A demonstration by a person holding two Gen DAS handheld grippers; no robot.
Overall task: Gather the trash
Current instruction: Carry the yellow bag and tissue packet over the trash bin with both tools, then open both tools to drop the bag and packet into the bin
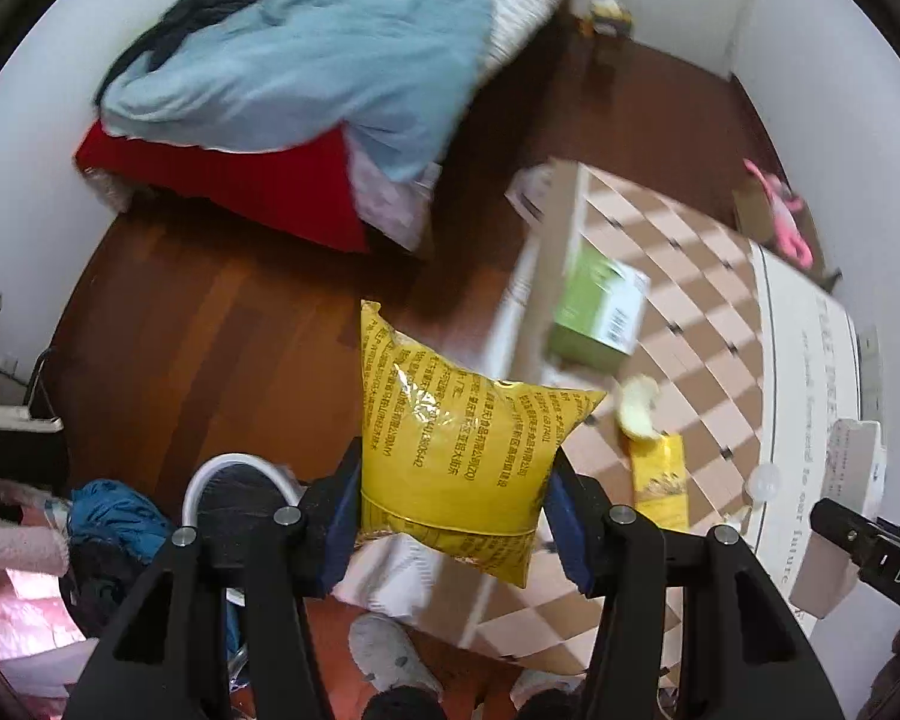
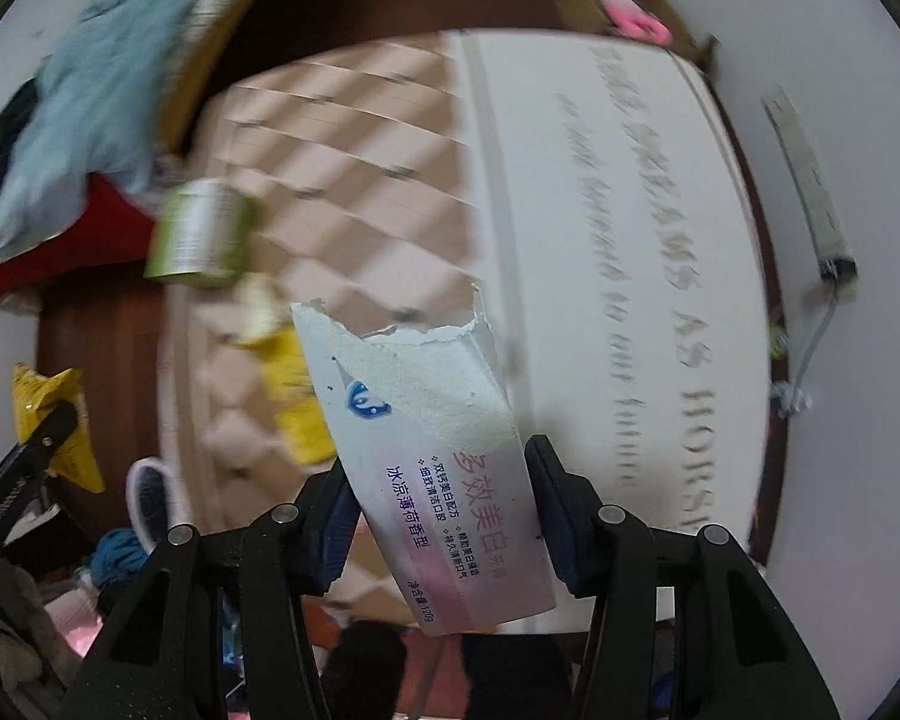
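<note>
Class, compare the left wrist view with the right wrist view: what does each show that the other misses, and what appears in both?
Left wrist only: the bed's far end, and a grey slipper below the left gripper.

Right wrist only: the torn toothpaste box clamped in the right gripper, and a white strip on the wall.

Both: the yellow snack bag, green box, checkered mat and blue blanket.

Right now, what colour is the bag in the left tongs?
Yellow bag with dark print, clearest in the left wrist view.
</note>
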